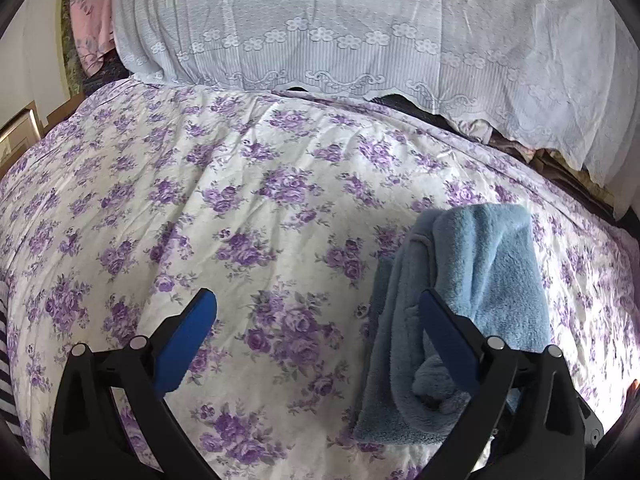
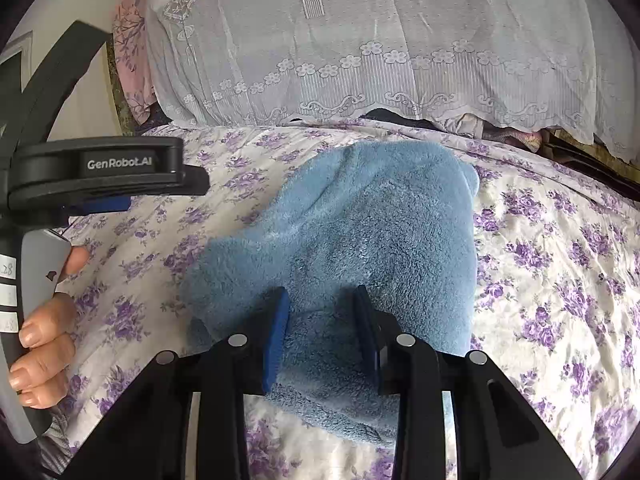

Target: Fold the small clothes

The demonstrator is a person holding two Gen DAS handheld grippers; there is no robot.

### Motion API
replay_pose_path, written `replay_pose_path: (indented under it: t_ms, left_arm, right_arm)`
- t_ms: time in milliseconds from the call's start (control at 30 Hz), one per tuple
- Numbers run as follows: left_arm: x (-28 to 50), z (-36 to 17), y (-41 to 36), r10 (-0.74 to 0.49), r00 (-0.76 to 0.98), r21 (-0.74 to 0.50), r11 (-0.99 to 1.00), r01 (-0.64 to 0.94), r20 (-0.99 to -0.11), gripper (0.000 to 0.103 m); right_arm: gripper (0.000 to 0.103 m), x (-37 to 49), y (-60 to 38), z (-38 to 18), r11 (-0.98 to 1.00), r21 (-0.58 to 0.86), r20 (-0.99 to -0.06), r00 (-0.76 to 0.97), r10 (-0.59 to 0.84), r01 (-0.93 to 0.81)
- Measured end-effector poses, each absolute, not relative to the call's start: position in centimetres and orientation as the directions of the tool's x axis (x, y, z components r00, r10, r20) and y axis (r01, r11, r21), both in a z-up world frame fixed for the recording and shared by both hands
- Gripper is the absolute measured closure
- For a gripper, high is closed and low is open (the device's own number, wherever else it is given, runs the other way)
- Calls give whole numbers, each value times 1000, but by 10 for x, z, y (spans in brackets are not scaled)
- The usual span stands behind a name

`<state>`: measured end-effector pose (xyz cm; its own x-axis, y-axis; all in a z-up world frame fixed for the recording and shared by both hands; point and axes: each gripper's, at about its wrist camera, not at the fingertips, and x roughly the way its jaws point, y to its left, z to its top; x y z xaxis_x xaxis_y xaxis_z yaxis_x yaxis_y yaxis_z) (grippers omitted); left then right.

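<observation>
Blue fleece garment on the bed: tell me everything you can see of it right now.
The blue fleece garment is soft, plush and light blue, with a stitched seam visible in the left wrist view. It lies bunched and partly folded over itself on the purple floral bedspread, not flat. The right gripper has its jaws closed on a raised fold at the near edge. The left gripper stands open beside it, one finger in front of the fabric; contact cannot be told. What kind of garment it is cannot be told.

Two grippers, one wide, one narrowed

Left gripper (image 1: pixel 316 332) points down with jaws spread wide, empty; a hand (image 2: pixel 44 344) grips its handle. Right gripper (image 2: pixel 322 332) has jaws drawn in on cloth (image 2: pixel 360 220).
</observation>
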<state>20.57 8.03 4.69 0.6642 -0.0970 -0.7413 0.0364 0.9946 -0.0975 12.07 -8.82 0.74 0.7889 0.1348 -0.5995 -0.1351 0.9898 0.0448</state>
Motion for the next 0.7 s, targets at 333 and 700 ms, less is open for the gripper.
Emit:
replay_pose_path:
  t_ms: [333,700]
  left_arm:
    - [221,-12,55,-11,558,17,999,44,-830,4]
    - [223,-25,59,-14,552,11,999,41,-834,4]
  right_arm:
    - [68,114,-83,-3,985,25,-605,781,153,-173]
    - [71,122,-99,33,976,88,-587,781,213,-201]
